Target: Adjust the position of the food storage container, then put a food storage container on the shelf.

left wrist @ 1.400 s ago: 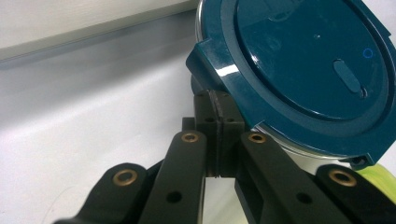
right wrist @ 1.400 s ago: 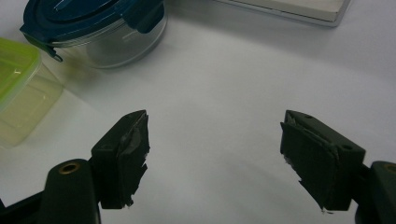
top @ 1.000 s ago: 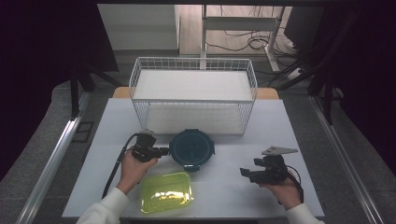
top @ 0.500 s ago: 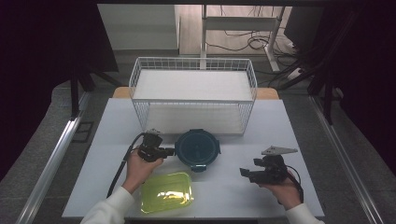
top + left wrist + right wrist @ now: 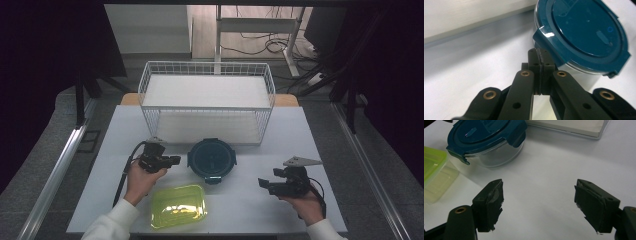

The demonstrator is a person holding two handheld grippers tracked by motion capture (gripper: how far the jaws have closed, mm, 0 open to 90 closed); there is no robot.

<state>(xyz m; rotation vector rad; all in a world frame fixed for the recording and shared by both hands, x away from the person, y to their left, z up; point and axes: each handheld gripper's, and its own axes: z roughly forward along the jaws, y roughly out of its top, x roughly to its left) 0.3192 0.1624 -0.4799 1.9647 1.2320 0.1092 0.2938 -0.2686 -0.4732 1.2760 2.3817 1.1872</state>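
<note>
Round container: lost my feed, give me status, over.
Left gripper shut, empty, tips beside the round container. Right gripper open, empty, apart from it. Lid on. Yellow box nearby, nothing blocking.

White sleeves (image 5: 112, 224); black hand-held gripper (image 5: 176, 160) with brass rivets.

The round container (image 5: 211, 159) sits just right of my left gripper (image 5: 174, 160), the rectangular box (image 5: 178, 206) below it, the basket (image 5: 207, 102) behind.
</note>
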